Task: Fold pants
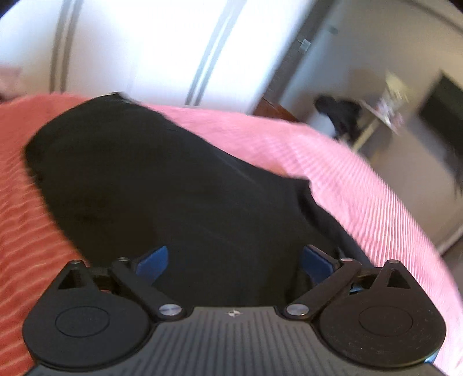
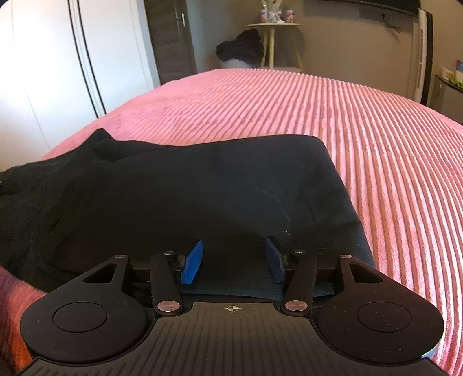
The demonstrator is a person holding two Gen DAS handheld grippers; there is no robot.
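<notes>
Pants on bedspread; both grippers spread.

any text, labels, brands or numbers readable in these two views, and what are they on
None can be read.
Small emblem on the left tongs body: a mark, no letters.
Crosshair mark on the right tongs body: a symbol, no text.
Red-and-white items on the side table: any print is too small to read.
Black pants and pink bedspread: no visible label.
</notes>
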